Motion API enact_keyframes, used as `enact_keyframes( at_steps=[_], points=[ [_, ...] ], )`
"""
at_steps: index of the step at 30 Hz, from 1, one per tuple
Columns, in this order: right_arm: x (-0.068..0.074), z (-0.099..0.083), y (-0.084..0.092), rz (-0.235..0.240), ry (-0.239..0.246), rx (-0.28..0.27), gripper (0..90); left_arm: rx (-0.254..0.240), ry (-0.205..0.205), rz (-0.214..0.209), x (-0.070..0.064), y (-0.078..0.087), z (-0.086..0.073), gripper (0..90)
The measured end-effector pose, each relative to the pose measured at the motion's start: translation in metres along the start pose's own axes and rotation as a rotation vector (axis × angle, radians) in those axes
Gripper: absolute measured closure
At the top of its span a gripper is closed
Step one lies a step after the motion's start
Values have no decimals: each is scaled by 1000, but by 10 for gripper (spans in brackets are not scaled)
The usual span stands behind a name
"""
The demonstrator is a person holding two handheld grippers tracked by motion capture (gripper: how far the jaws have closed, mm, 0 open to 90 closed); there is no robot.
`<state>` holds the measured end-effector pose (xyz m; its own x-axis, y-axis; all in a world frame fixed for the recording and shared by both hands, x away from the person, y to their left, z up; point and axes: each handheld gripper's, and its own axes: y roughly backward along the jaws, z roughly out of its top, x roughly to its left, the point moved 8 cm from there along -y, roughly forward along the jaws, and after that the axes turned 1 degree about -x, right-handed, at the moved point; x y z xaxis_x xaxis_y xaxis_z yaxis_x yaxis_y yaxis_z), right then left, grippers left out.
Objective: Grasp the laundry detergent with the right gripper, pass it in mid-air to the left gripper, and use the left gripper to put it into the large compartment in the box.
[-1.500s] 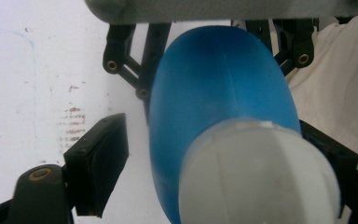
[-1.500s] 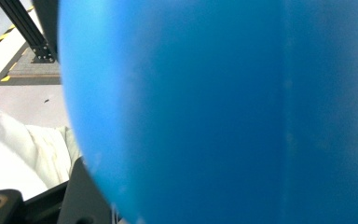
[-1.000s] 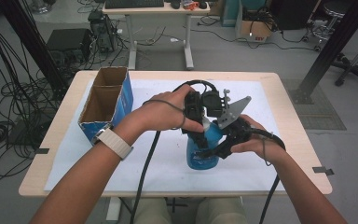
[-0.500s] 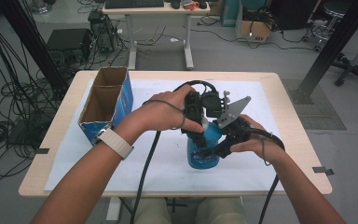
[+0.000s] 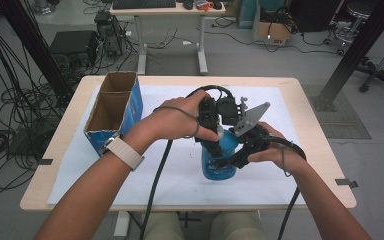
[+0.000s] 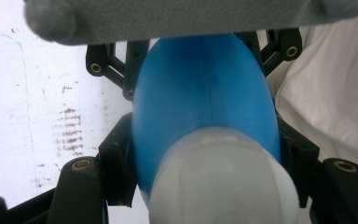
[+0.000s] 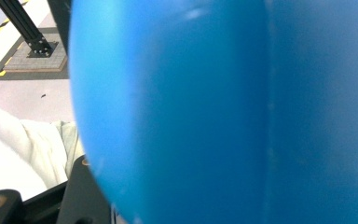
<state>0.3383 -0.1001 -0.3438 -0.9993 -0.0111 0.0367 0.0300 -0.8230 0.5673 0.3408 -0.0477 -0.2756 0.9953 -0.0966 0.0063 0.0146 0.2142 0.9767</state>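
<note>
A blue plastic bottle (image 5: 219, 165) with a white cap stands upright on the white sheet near the table's middle. My left gripper (image 5: 214, 141) comes down on it from above. In the left gripper view its jaws press both sides of the blue bottle (image 6: 205, 107) just below the white cap (image 6: 223, 182); the left gripper (image 6: 207, 165) is shut on it. My right gripper (image 5: 231, 159) reaches in from the right and is shut on the bottle's body. The blue bottle (image 7: 223, 112) sits right against the lens in the right gripper view and hides the jaw tips.
An open cardboard box (image 5: 113, 107) with blue sides stands at the table's left. A white sheet (image 5: 180, 175) covers most of the wooden table (image 5: 310, 107). Cables trail from both grippers toward the near edge. A desk and cables stand on the floor beyond.
</note>
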Motion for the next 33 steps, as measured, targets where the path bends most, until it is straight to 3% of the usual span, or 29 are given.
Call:
enact_keyframes(
  at_steps=[33],
  points=[
    [-2, 7, 3, -14, 28, -6, 424, 3, -4, 21, -1, 8, 0, 372]
  ],
)
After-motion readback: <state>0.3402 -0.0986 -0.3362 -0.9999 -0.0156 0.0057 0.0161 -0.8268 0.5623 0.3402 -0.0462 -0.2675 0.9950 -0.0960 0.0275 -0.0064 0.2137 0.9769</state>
